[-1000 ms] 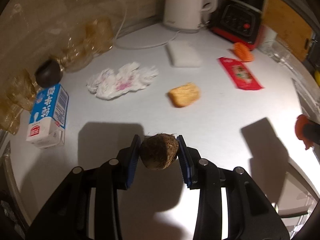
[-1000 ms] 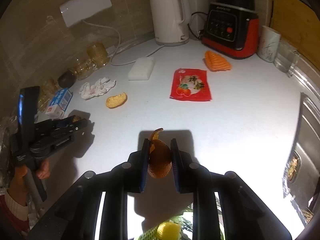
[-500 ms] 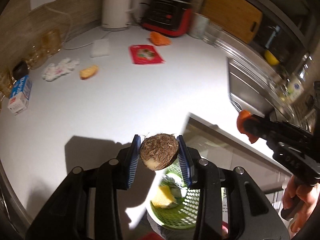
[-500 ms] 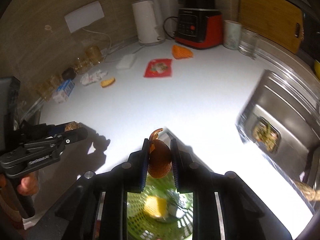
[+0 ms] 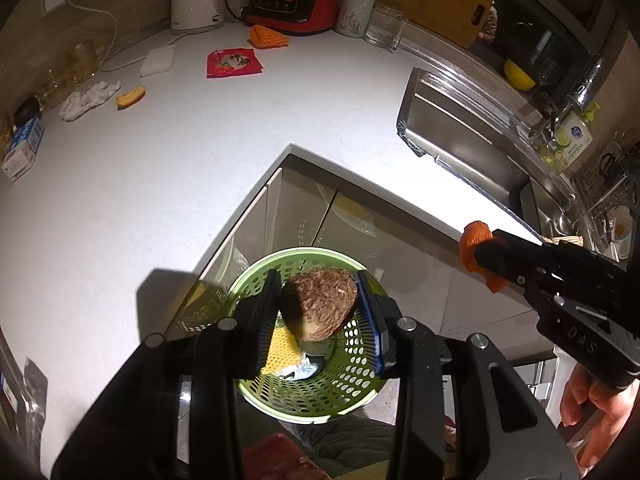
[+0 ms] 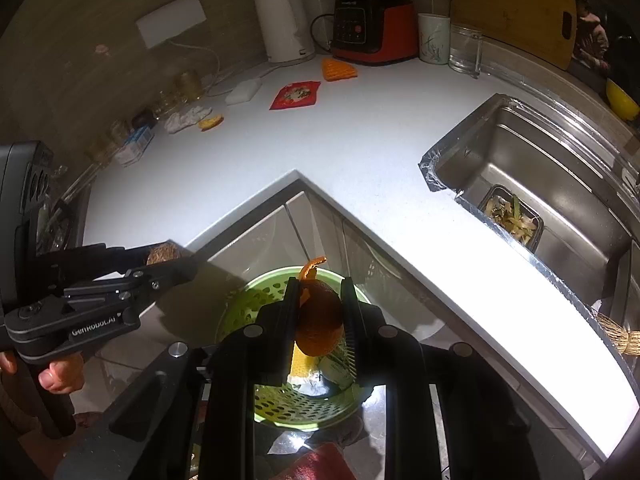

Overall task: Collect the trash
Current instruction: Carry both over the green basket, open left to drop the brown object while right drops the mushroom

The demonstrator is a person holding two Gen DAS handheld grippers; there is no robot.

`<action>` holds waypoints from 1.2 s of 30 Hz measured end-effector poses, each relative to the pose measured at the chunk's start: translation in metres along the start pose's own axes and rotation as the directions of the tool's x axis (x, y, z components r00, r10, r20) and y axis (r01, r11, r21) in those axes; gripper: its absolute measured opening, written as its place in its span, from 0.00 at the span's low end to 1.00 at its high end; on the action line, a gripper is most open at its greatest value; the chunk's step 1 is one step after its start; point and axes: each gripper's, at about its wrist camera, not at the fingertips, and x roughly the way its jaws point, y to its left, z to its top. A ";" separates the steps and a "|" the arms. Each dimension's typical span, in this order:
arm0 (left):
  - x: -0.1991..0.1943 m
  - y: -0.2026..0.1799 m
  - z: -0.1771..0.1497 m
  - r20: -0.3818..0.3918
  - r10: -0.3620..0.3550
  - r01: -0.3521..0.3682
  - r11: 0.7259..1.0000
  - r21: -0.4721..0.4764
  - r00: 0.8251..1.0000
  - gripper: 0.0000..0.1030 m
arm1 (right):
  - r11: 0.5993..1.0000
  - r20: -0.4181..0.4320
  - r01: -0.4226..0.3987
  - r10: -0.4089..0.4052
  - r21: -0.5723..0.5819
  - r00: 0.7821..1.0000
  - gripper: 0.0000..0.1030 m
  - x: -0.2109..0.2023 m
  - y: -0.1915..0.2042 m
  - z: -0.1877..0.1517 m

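My left gripper (image 5: 318, 312) is shut on a brown hairy husk piece (image 5: 320, 306) and holds it above a green perforated basket (image 5: 340, 392) on the floor by the counter corner. My right gripper (image 6: 320, 316) is shut on an orange peel (image 6: 320, 320) above the same basket (image 6: 280, 404). The basket holds yellow and foil scraps. Each gripper shows in the other's view: the right one (image 5: 480, 258) with the peel, the left one (image 6: 172, 256) with the husk.
On the white counter (image 5: 160, 184) lie a red wrapper (image 5: 232, 63), an orange scrap (image 5: 268, 36), a white sponge (image 5: 158, 62), a crumpled tissue (image 5: 86, 98), a yellow piece (image 5: 130, 97) and a milk carton (image 5: 22, 148). A kettle, blender and steel sink (image 6: 540, 176) stand further back.
Both grippers have pulled back off the counter and now hang over the green basket below its edge, each with the same piece in it.
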 end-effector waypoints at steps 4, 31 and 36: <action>0.000 -0.007 -0.006 -0.003 0.013 -0.013 1.000 -0.006 1.000 0.35 | 1.000 0.002 -0.017 0.017 -0.014 1.000 0.21 -0.007 0.001 -0.007; -0.006 0.015 -0.006 0.005 0.123 -0.123 0.990 -0.073 0.992 0.89 | 0.995 -0.041 -0.075 0.072 -0.066 0.997 0.23 0.011 0.018 -0.011; -0.005 0.031 -0.001 0.001 0.148 -0.147 0.986 -0.082 0.989 0.89 | 0.992 -0.126 -0.102 0.093 -0.072 0.988 0.68 0.038 0.028 -0.015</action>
